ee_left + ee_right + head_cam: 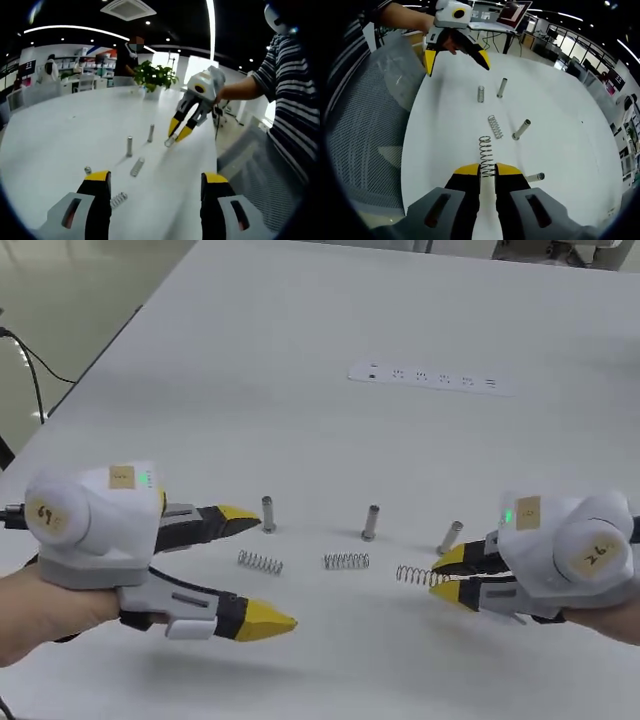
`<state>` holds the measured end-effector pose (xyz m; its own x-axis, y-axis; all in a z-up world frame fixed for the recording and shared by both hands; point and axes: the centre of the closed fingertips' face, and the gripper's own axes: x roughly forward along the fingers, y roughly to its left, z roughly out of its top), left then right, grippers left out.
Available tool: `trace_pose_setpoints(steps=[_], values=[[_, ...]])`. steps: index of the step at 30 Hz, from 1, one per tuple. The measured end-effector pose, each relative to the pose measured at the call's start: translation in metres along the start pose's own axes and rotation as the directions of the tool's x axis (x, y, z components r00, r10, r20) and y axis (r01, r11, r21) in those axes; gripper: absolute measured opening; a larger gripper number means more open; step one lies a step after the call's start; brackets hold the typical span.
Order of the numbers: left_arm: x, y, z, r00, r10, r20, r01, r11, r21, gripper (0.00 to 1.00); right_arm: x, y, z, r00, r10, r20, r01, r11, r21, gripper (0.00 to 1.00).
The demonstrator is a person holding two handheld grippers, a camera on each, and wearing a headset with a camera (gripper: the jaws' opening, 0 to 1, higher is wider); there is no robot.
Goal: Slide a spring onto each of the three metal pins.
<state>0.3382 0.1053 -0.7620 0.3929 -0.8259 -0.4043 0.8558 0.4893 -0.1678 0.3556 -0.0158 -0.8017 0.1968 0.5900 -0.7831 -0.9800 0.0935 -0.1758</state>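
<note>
Found the right gripper (pixel 487 172) pinched almost shut on the near end of a thin, silvery coiled-wire spring (pixel 486 150), low centre in the right gripper view, with most of the coil sticking straight out past the yellow tips. Judged the long axis of this held spring as running along the jaws and about level, pointing toward frame left in the head view. Could not settle coil touching the white tabletop (pixel 300 390) versus hanging just clear of it.

Placed the nearest short grey metal pin (pixel 450 536) just above the jaw tips at lower right of the head view, close beside them and apart from the coil. Saw it standing, with a slight lean in the picture, so crosswise to the coil. Reckoned that relation decisive for the coming move: free end to be swung up and over the pin's top before any sliding down.

Noted the middle pin (pixel 371 522) and the left pin (pixel 268 514) bare across mid-frame, with one loose spring (pixel 346 561) and another loose spring (pixel 260 561) lying flat just below them. No spring on any pin yet.

Found the left gripper (pixel 276 569) at lower left, jaws spread wide, holding nothing, nearer the left pin and well apart from the nearest pin on the right.

Took the held spring for fine-wired, evenly wound, open-ended, and probably easy to bend if pushed off-axis.
</note>
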Motion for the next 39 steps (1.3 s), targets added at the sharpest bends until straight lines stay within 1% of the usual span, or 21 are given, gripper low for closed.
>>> trace_pose_setpoints(steps=[1, 4, 5, 6, 7, 12, 18, 19, 20, 22, 26, 32, 36, 39], values=[[0.004, -0.002, 0.002, 0.9999, -0.011, 0.007, 0.011, 1.0, -0.005, 0.66, 0.0, 0.001, 0.002, 1.0, 0.002, 0.002, -0.002, 1.0, -0.002, 0.08], [0.012, -0.005, 0.003, 0.9994, -0.033, 0.013, 0.033, 0.999, -0.018, 0.6, 0.0, 0.003, 0.007, 0.9999, 0.006, 0.009, -0.006, 1.0, -0.005, 0.08], [0.016, -0.009, 0.004, 0.9983, -0.057, 0.012, 0.057, 0.998, -0.02, 0.58, 0.001, 0.004, 0.009, 0.9999, 0.01, 0.009, -0.01, 1.0, -0.005, 0.08], [0.019, -0.011, 0.004, 0.9978, -0.066, 0.012, 0.066, 0.998, -0.019, 0.57, 0.001, 0.005, 0.01, 0.9999, 0.013, 0.01, -0.013, 1.0, -0.007, 0.08], [0.023, -0.013, 0.005, 0.9973, -0.072, 0.011, 0.072, 0.997, -0.012, 0.55, 0.001, 0.006, 0.011, 0.9998, 0.014, 0.011, -0.014, 1.0, -0.008, 0.08], [0.039, -0.018, 0.009, 0.9944, -0.104, 0.021, 0.104, 0.994, -0.016, 0.47, 0.002, 0.011, 0.017, 0.9995, 0.028, 0.012, -0.028, 1.0, -0.015, 0.08], [0.058, -0.025, 0.011, 0.9899, -0.141, 0.006, 0.141, 0.99, -0.001, 0.36, 0.003, 0.014, 0.025, 0.9991, 0.036, 0.022, -0.035, 0.999, -0.025, 0.08], [0.059, -0.025, 0.012, 0.9897, -0.143, 0.007, 0.143, 0.99, -0.003, 0.34, 0.003, 0.014, 0.026, 0.9991, 0.036, 0.024, -0.035, 0.999, -0.028, 0.08], [0.062, -0.025, 0.015, 0.989, -0.147, 0.016, 0.147, 0.989, -0.001, 0.32, 0.003, 0.014, 0.026, 0.999, 0.036, 0.026, -0.035, 0.999, -0.029, 0.08], [0.065, -0.026, 0.018, 0.9882, -0.151, 0.027, 0.151, 0.989, 0.0, 0.29, 0.003, 0.015, 0.028, 0.9989, 0.036, 0.03, -0.035, 0.999, -0.031, 0.08], [0.072, -0.03, 0.02, 0.9854, -0.168, 0.028, 0.167, 0.986, 0.017, 0.26, 0.002, 0.014, 0.032, 0.9987, 0.035, 0.037, -0.034, 0.999, -0.036, 0.08], [0.079, -0.035, 0.021, 0.9822, -0.185, 0.034, 0.184, 0.983, 0.024, 0.18, 0.0, 0.015, 0.037, 0.9984, 0.032, 0.046, -0.03, 0.998, -0.049, 0.08], [0.081, -0.037, 0.022, 0.981, -0.188, 0.046, 0.187, 0.982, 0.028, 0.11, 0.0, 0.015, 0.038, 0.9981, 0.031, 0.053, -0.029, 0.999, -0.042, 0.08], [0.083, -0.038, 0.021, 0.9806, -0.191, 0.041, 0.19, 0.981, 0.035, 0.1, 0.0, 0.016, 0.037, 0.9981, 0.034, 0.052, -0.032, 0.998, -0.046, 0.08]])
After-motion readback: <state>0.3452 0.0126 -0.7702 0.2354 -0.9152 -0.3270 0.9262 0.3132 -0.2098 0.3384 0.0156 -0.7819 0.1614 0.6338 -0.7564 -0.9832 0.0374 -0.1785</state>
